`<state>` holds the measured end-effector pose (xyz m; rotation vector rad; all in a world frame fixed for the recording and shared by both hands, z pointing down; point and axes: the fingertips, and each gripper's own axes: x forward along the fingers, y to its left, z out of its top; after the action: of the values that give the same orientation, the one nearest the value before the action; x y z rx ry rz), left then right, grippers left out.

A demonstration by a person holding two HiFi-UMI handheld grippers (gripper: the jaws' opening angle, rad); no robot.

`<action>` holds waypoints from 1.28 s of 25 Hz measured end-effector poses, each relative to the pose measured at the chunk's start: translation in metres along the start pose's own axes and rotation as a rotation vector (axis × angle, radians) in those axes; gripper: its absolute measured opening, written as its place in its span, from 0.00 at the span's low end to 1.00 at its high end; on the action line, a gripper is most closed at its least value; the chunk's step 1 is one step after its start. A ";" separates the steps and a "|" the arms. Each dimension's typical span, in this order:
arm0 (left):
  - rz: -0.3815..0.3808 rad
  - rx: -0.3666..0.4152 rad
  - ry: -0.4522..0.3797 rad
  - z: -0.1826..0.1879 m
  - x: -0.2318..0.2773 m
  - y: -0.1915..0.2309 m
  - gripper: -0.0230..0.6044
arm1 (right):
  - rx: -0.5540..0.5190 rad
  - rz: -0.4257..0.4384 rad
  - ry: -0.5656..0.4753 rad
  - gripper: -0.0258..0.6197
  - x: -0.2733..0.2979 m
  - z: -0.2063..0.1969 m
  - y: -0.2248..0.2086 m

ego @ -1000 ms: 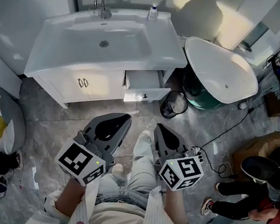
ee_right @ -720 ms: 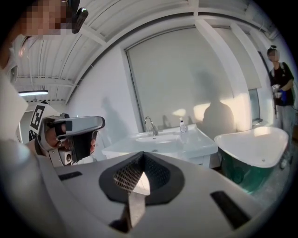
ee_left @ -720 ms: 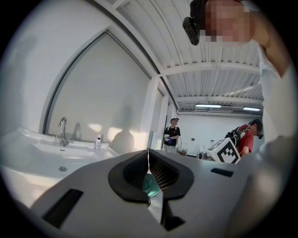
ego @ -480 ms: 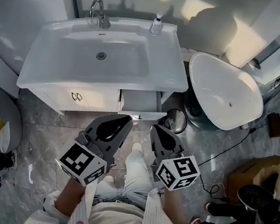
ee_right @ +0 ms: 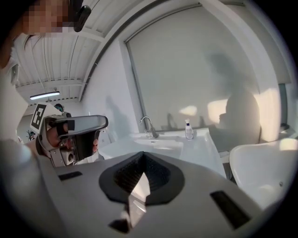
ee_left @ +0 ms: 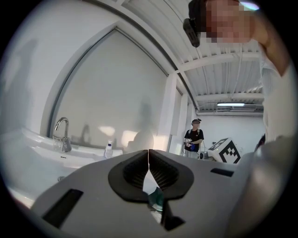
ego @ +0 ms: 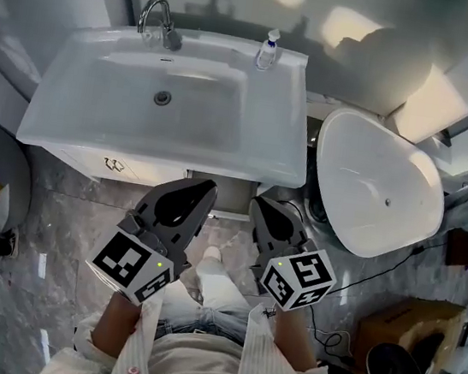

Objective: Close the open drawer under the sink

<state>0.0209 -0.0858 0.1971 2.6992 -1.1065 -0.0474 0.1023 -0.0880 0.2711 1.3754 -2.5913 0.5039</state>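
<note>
Drawer (ego: 231,194) lies at the centre of the frame, pulled out just below the front edge of the white sink (ego: 284,150), with its pale front showing between the two tongs. The left gripper (ego: 204,189) and right gripper (ego: 259,204) hover just in front of it, each with its jaws pressed together and nothing between them. Closed tips suit a push. Set them flat against the middle of the drawer front and press straight toward the cabinet, evenly so it does not skew, until it looks flush with the neighbouring cabinet door (ego: 114,165).
</note>
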 end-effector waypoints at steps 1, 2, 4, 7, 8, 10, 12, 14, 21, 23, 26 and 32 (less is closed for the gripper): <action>0.015 -0.004 -0.003 -0.001 0.005 0.002 0.07 | -0.007 0.016 0.006 0.05 0.004 0.002 -0.005; 0.027 -0.007 -0.005 -0.002 0.009 0.005 0.07 | -0.013 0.030 0.011 0.05 0.009 0.003 -0.009; 0.046 -0.016 -0.003 -0.004 0.016 0.009 0.07 | -0.022 0.051 0.020 0.05 0.017 0.006 -0.016; 0.059 -0.026 0.013 -0.008 0.025 0.016 0.07 | -0.013 0.065 0.029 0.05 0.027 0.008 -0.022; 0.057 -0.027 0.018 -0.009 0.026 0.018 0.07 | -0.007 0.067 0.031 0.05 0.029 0.008 -0.022; 0.050 -0.030 0.029 -0.010 0.029 0.021 0.07 | 0.002 0.065 0.034 0.05 0.033 0.007 -0.023; 0.045 -0.032 0.036 -0.011 0.031 0.026 0.07 | 0.012 0.059 0.037 0.05 0.038 0.006 -0.024; 0.040 -0.036 0.038 -0.012 0.031 0.028 0.07 | 0.021 0.051 0.044 0.05 0.040 0.003 -0.024; 0.032 -0.072 0.074 -0.036 0.023 0.036 0.07 | 0.043 0.015 0.066 0.05 0.047 -0.016 -0.019; 0.033 -0.082 0.077 -0.044 0.022 0.040 0.07 | 0.056 0.004 0.075 0.05 0.049 -0.024 -0.020; 0.040 -0.098 0.089 -0.058 0.019 0.046 0.07 | 0.071 -0.004 0.095 0.05 0.053 -0.038 -0.020; 0.056 -0.125 0.124 -0.095 0.014 0.058 0.07 | 0.087 -0.018 0.115 0.05 0.062 -0.063 -0.021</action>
<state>0.0019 -0.1176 0.3036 2.5228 -1.1037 0.0579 0.0842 -0.1230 0.3530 1.3521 -2.4902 0.6793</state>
